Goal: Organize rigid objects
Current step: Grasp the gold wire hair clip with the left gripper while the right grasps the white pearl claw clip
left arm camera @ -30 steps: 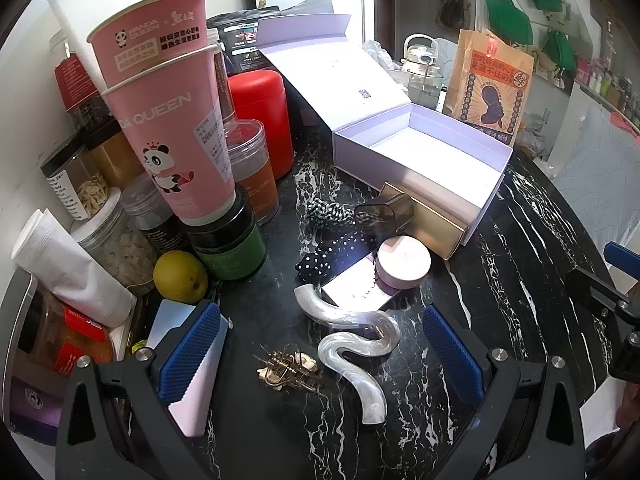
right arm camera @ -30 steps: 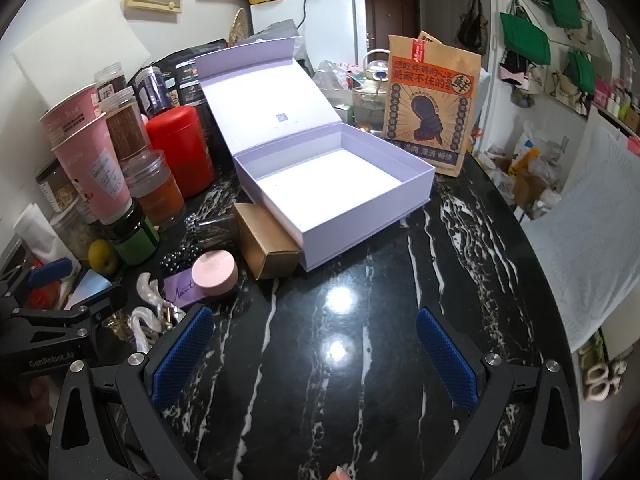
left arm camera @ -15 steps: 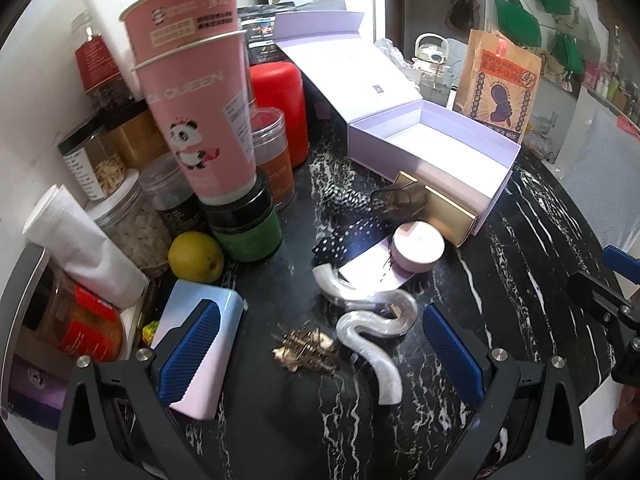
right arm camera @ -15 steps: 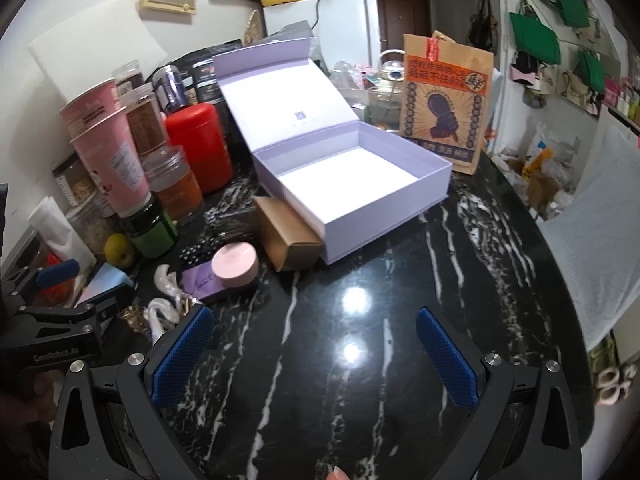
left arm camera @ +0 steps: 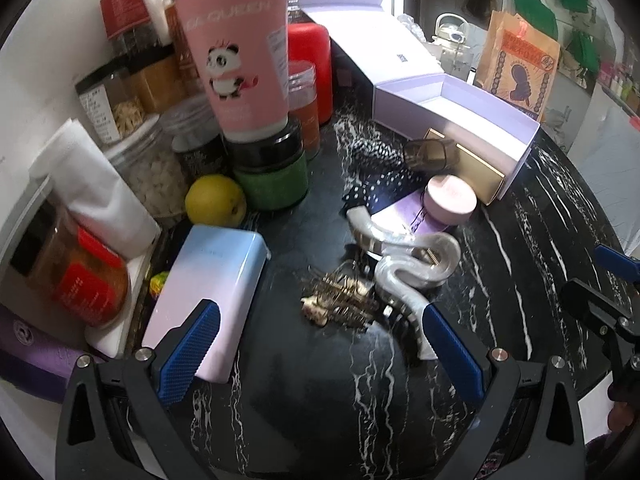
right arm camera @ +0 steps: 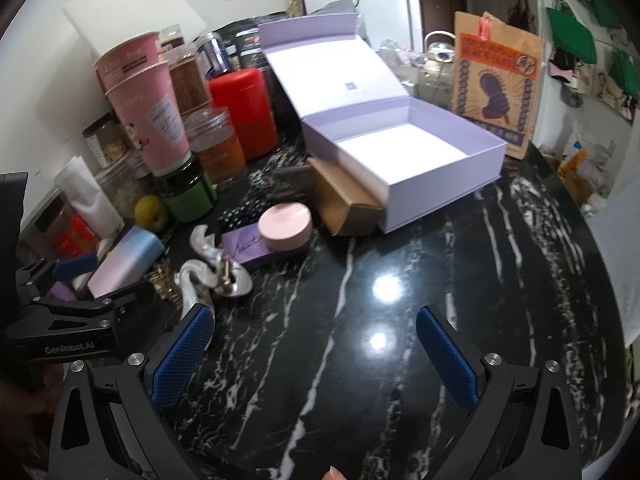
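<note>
The gold hair clip (left arm camera: 340, 300) lies on the black marble table (left arm camera: 360, 400) directly ahead of your left gripper (left arm camera: 320, 344), touching the lower limb of the pearly S-shaped clip (left arm camera: 412, 276); judge it light, thin and springy, with fine wire prongs that could bend or snag, so take it across its narrow body rather than by the prongs, and close gently; on polished stone it may skate away if one finger arrives first. The S-shaped clip looks stiff, glossy acrylic, likely slippery and brittle at the curves; grip it across a straight limb, not the bend. Just beyond, the pink round tin (left arm camera: 450, 200) rests on a flat purple case (left arm camera: 404, 214); both seem rigid and light, the tin smooth-sided, so squeeze it across its width. To the left the pastel blue-pink box (left arm camera: 216, 284) lies near your left finger; it is broad, so the short side suits the span better. The open lilac box (right arm camera: 404, 148) stands well behind, apparently empty, a probable home for these pieces. Your left gripper's jaws stand wide and hold nothing; your right gripper (right arm camera: 316, 344) is likewise wide and empty, hovering over bare marble.
</note>
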`<state>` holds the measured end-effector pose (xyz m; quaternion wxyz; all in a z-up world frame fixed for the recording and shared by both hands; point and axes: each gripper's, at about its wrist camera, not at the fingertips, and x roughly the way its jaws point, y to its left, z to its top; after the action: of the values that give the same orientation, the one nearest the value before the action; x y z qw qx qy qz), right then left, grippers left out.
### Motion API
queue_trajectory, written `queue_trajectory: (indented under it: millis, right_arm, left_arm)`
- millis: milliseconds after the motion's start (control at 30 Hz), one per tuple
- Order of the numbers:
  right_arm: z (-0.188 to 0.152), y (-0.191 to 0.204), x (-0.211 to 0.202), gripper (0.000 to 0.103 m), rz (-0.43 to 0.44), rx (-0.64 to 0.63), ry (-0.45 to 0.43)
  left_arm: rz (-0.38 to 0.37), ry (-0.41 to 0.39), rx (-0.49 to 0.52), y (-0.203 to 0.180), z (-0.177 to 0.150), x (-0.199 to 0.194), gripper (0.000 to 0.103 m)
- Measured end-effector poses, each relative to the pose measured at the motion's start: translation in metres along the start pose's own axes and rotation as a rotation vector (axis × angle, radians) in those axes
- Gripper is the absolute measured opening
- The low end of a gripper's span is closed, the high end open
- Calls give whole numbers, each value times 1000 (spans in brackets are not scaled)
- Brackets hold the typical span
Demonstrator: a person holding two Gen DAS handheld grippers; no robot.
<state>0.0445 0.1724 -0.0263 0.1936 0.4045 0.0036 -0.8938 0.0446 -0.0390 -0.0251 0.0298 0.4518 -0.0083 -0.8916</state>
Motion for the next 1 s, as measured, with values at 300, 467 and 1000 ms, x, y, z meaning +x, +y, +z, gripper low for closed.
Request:
queue_trajectory:
  millis: [300, 467, 1000]
  right_arm:
    - [-8, 15, 24, 103, 66, -35, 54]
    - [-5, 23, 36, 103, 86, -54, 73]
    - [17, 43, 66, 103, 140, -175, 102]
  left_arm:
    - [-58, 16, 6, 13, -10, 19, 102]
    - [-68, -8, 44, 12, -8, 24, 97]
    - [-176, 53, 97, 13, -3, 58, 64]
